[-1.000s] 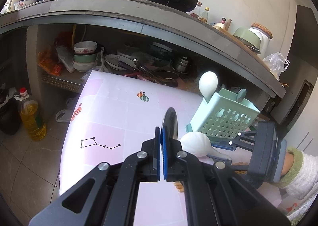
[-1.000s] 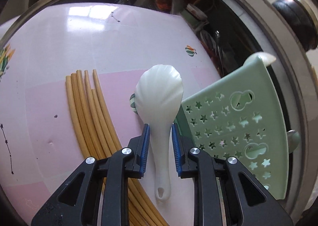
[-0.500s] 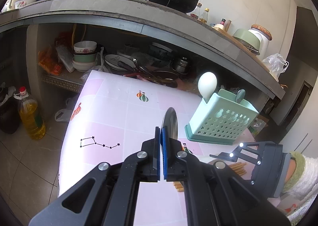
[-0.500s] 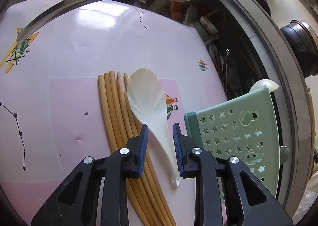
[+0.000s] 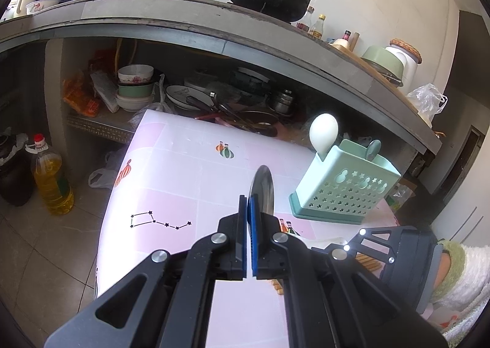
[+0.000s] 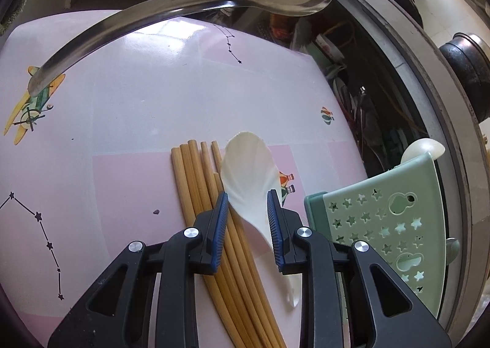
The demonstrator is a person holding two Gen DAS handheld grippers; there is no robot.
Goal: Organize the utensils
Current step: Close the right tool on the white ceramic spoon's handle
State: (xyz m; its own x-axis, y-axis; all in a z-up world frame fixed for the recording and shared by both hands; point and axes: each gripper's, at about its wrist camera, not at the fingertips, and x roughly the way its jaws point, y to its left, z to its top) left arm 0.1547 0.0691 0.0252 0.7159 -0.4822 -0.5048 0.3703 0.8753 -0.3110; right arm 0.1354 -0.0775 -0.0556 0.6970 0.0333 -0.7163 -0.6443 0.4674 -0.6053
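Note:
My left gripper is shut on a metal spoon, held above the pink table; the same spoon shows long and curved in the right wrist view. My right gripper stands with its jaws around a white shell-shaped spoon that is tilted on its side over a bundle of wooden chopsticks. The pads are near the spoon but a gap shows on the left. A mint-green utensil holder stands at the right with a white spoon in it; it also shows in the right wrist view.
The table has a pink patterned cover. Behind it a concrete counter carries black pots, with dishes on the shelf below. An oil bottle stands on the floor at the left.
The white spoon has tipped from flat onto its side and lies over the chopsticks. My right gripper has pulled back from the holder. The left gripper holds steady with the metal spoon.

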